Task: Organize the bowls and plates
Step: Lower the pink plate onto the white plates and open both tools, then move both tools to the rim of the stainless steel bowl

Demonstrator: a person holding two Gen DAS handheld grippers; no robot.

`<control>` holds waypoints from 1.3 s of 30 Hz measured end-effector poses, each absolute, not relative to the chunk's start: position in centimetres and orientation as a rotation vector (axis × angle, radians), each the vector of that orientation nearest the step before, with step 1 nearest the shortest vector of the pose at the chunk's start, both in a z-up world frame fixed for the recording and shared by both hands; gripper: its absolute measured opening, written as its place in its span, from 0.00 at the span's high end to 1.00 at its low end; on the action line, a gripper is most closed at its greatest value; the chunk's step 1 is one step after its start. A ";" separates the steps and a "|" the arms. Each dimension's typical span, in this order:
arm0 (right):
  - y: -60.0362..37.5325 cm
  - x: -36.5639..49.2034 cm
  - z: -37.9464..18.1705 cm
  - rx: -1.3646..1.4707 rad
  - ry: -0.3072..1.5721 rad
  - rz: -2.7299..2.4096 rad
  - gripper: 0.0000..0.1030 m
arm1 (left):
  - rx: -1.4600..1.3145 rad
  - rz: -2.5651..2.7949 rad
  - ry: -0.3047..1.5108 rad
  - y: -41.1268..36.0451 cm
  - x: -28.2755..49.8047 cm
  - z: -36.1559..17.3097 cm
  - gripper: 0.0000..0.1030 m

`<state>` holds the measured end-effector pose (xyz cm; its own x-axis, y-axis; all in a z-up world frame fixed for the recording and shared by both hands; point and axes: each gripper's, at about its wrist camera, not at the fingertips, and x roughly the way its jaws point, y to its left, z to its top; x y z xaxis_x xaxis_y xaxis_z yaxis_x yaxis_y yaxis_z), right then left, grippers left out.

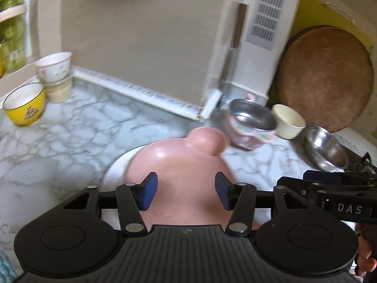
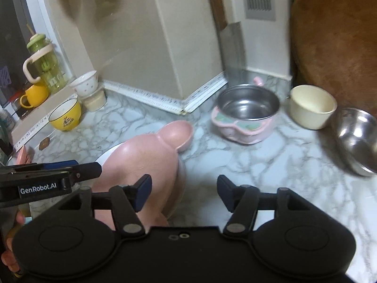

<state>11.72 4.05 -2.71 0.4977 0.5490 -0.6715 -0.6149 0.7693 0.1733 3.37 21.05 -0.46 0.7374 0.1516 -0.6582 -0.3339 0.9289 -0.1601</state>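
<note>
Surface [image 2: 271, 155]: marble-patterned, carrying loose bowls at the back.
Pink plate [image 1: 179, 165]: eared, resting on a white plate [image 1: 115, 172], long axis running away from both cameras.
Left gripper [image 1: 186, 192]: fingers apart, empty, directly over the pink plate.
Right gripper [image 2: 183, 194]: fingers apart, empty, at the plate's right edge.
Steel bowl [image 2: 355, 139]: far right, nearer the right gripper.

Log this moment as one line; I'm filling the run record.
left gripper: open, empty | right gripper: open, empty | pink plate: on white plate | bowls: unsorted
</note>
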 end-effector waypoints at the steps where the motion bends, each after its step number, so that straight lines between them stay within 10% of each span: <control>1: 3.4 11.7 -2.5 -0.091 0.772 0.698 0.34 | -0.266 0.260 0.686 20.3 3.6 -0.2 0.43; 15: -8.0 10.8 -0.2 -0.065 0.646 0.516 0.04 | -0.174 0.120 0.621 7.9 7.1 1.9 0.26; 39: -17.0 24.2 -3.1 -0.086 0.674 0.191 0.04 | -0.072 -0.006 0.684 0.1 25.8 -1.7 0.25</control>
